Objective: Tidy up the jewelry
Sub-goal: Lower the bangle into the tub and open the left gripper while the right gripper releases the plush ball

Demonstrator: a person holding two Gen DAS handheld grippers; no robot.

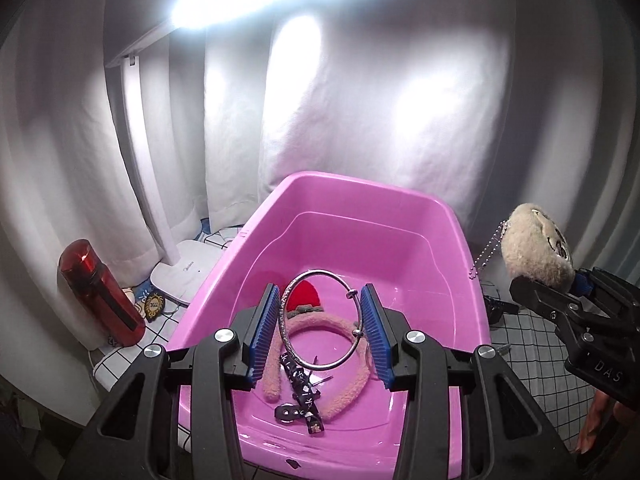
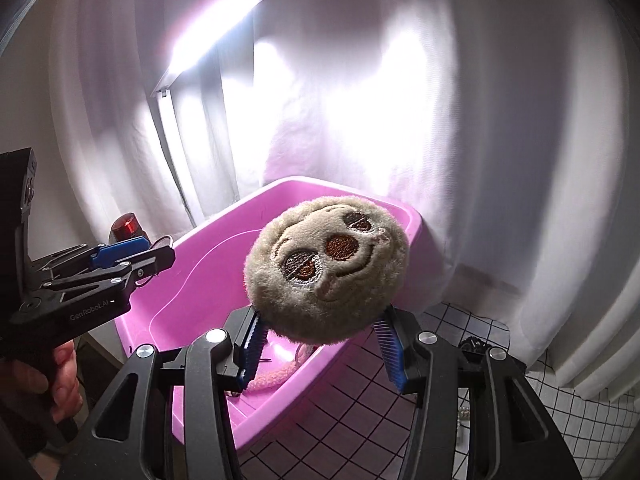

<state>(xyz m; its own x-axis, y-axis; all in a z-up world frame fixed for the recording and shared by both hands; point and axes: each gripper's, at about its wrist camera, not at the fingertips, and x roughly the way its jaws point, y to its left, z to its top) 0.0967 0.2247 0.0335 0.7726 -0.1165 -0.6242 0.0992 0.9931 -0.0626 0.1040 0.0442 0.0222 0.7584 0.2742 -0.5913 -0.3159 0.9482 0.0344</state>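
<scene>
The pink tub fills the middle of both views. At two o'clock from it, the right gripper is clamped on the plush sloth charm, held over the tub's rim; it looks light and squashy, best pinched at its base. The left gripper pinches the silver bangle edgewise over the tub; stiff, slick metal. Only the left view shows the charm's ball chain and the fuzzy headband.

Silver bangle upright over pink bin — plush charm aloft.
</scene>
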